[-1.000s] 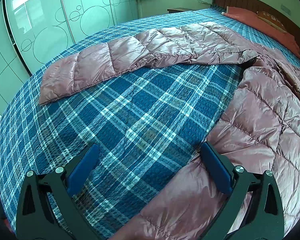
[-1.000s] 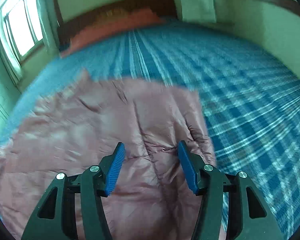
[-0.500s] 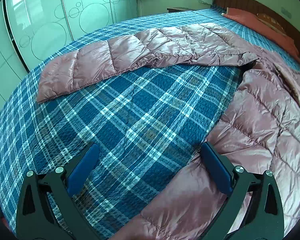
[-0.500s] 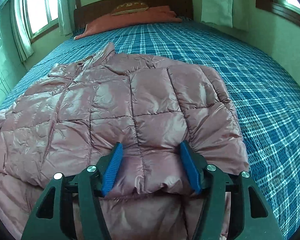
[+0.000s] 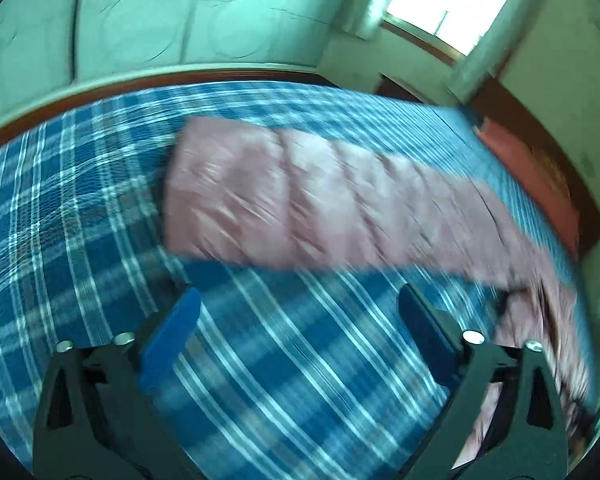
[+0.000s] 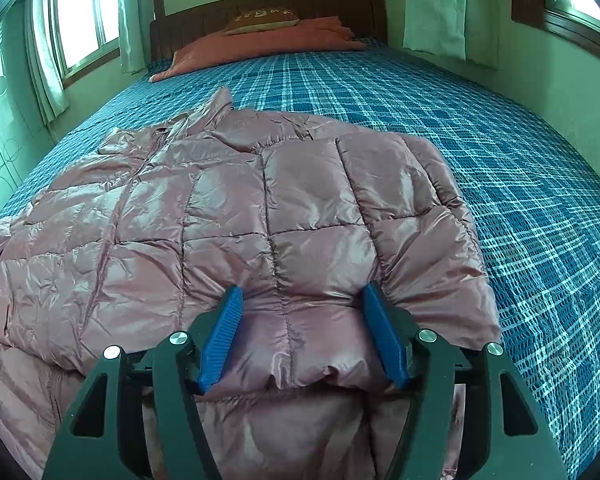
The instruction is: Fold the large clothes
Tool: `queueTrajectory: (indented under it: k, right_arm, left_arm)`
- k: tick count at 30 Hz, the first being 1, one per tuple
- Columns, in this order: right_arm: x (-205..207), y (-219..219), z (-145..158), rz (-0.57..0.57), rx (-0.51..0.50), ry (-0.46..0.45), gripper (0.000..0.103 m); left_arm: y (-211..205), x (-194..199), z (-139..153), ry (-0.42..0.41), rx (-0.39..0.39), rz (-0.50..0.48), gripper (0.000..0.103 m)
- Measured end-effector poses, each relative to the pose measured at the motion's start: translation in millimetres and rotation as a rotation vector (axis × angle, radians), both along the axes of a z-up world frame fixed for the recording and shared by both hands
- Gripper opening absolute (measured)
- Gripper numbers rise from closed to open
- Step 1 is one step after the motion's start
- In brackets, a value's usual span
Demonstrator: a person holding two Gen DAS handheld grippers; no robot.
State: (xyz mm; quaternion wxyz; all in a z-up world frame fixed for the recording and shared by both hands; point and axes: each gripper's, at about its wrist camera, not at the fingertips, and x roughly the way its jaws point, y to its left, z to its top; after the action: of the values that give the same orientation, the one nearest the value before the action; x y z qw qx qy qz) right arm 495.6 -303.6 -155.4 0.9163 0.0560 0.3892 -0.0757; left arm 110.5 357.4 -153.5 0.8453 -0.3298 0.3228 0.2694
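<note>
A pink quilted down jacket (image 6: 260,216) lies on the blue plaid bed (image 6: 520,184), its right side folded over the body. My right gripper (image 6: 302,300) is open, its blue pads on either side of the folded cuff edge, resting over the fabric. In the blurred left wrist view the jacket's outstretched sleeve (image 5: 300,204) lies across the bed, cuff end to the left. My left gripper (image 5: 300,308) is open and empty above bare bedspread just short of the sleeve.
A red pillow (image 6: 260,44) and a wooden headboard (image 6: 268,4) are at the bed's far end. Windows with curtains (image 6: 80,16) flank the bed. A green wardrobe (image 5: 160,20) stands beyond the bed's edge in the left wrist view.
My left gripper has swung fast towards the outstretched sleeve, which is now closer and blurred. My right gripper has stayed over the folded cuff, open.
</note>
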Motion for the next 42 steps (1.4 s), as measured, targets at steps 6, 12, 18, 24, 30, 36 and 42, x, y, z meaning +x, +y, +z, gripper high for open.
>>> queueTrajectory:
  k: [6, 12, 18, 24, 30, 36, 42]
  right_arm:
    - [-1, 1, 0, -0.001, -0.008, -0.002, 0.063]
    - [-3, 0, 1, -0.001, -0.014, -0.006, 0.063]
    - [-3, 0, 1, -0.001, -0.014, -0.006, 0.063]
    - [-3, 0, 1, -0.002, -0.009, -0.008, 0.063]
    - [-3, -2, 3, 0.000, 0.002, -0.011, 0.063]
    - [-3, -2, 3, -0.001, 0.004, -0.013, 0.063]
    - [-3, -3, 3, -0.001, 0.011, -0.016, 0.063]
  left_arm:
    - [52, 1, -4, -0.100, -0.083, 0.122, 0.071]
    - [79, 16, -4, -0.141, -0.101, 0.123, 0.017]
    - [46, 63, 40, -0.131, 0.118, 0.009, 0.011]
    - [-45, 127, 86, -0.166, 0.272, -0.246, 0.011]
    - [-163, 182, 89, -0.132, 0.375, -0.492, 0.011]
    - [-272, 213, 67, -0.081, 0.422, -0.669, 0.011]
    - [-364, 235, 38, -0.033, 0.432, -0.797, 0.013]
